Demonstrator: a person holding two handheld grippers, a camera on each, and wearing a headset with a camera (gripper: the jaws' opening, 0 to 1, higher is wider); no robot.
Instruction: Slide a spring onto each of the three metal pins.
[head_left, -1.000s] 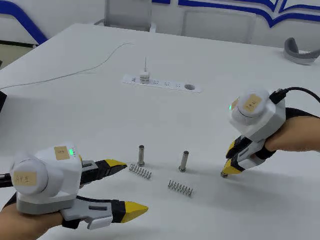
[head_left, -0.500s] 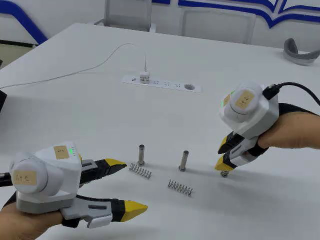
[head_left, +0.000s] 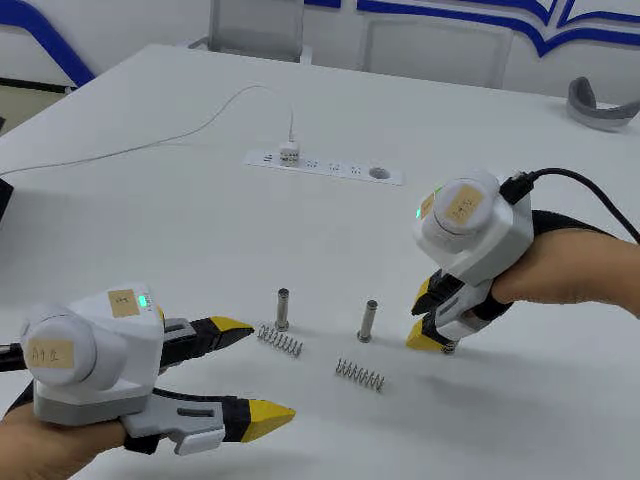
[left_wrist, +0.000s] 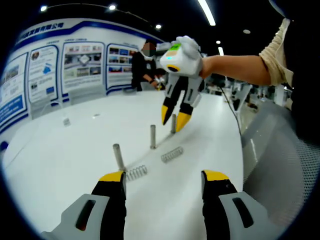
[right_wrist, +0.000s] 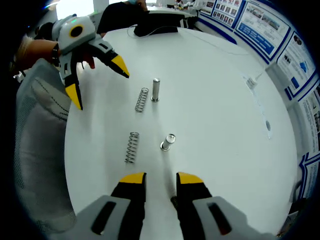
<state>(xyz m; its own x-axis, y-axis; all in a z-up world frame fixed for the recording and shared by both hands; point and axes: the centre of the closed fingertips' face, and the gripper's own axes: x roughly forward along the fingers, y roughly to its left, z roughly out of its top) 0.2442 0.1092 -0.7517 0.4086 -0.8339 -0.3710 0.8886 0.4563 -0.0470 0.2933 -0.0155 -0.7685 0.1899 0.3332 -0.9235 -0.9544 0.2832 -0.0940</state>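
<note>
Evidently the third steel pin (left_wrist: 173, 121) is being straddled by the white, yellow-tipped right gripper (right_wrist: 161, 179), jaws narrowly parted; a grip cannot be told. Two coiled wire springs (head_left: 280, 342) are being kept flat on the white table (head_left: 200, 230) beside two bare upright pins (head_left: 282, 310), likely awaiting the wide-open left gripper (head_left: 270, 371). Handwriting on tan stickers (head_left: 462, 205) is proving illegible.

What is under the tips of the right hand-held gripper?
An upright metal pin stands on the table between the right hand-held gripper tips. The jaws hide whether anything sits on it.
</note>
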